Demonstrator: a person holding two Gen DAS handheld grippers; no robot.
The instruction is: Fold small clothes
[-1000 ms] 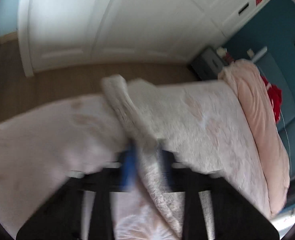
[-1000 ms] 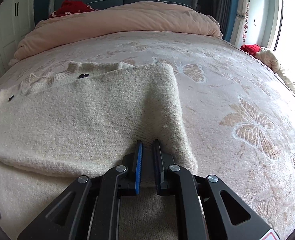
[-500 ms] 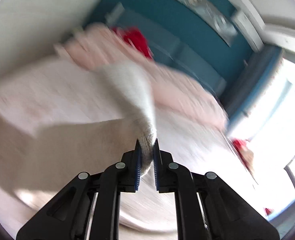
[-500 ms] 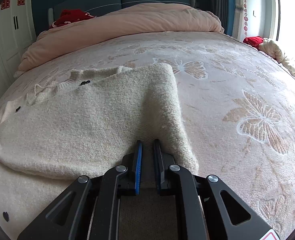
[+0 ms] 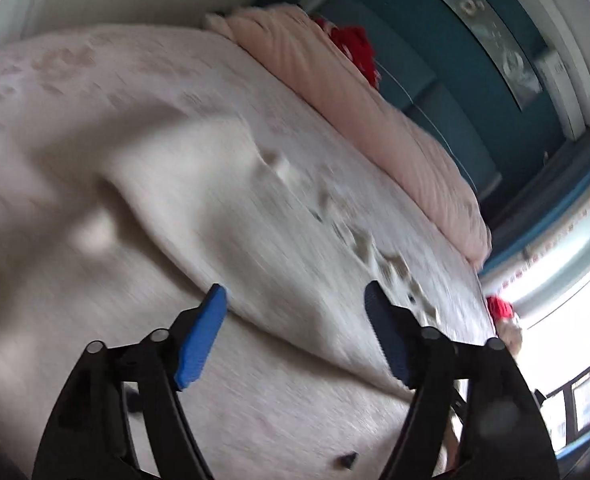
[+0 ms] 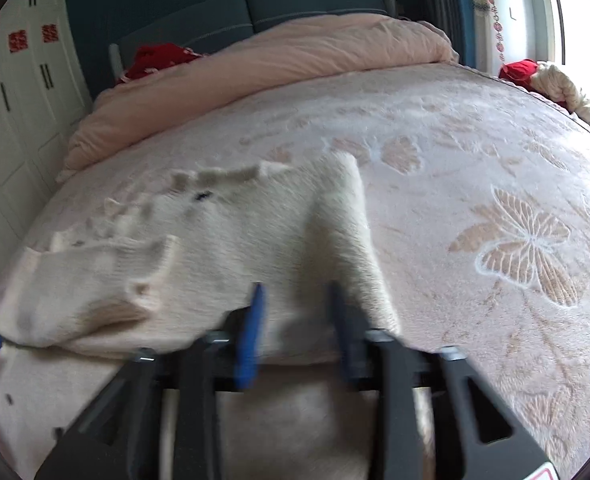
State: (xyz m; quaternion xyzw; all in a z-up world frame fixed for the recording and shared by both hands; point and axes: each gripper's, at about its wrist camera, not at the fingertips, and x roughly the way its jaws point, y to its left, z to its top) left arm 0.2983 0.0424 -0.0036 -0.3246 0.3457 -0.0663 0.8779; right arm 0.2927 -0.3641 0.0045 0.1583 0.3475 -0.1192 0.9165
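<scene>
Bed (image 6: 475, 184): wide surface under a pale pink plush cover with raised butterfly motifs; bears everything below. Quilt (image 6: 295, 60): peach, bunched along the head end, at twelve o'clock in the right wrist view, well apart from the work. Cardigan (image 6: 235, 248): cream knit, lying flat on the cover from centre toward nine o'clock in the right wrist view, one flap folded over the body at eight o'clock, dark buttons along the scalloped far edge. Handling, by judgement: light, soft, limp, stretchy; holds no crease, sags between two holds, fuzzy enough to cling to the plush. Best taken at the ribbed hem or a folded edge, both layers pinched together, corners lifted level. Left gripper (image 5: 295, 296): fingers spread wide, holding nothing, poised over the near edge of the cardigan (image 5: 255, 216). Right gripper (image 6: 295, 292): fingers parted, hem lying between and under them; blur hides whether the pads touch the knit, probably not gripping. Button (image 6: 203, 196): small, dark, at eleven o'clock of the right gripper.
</scene>
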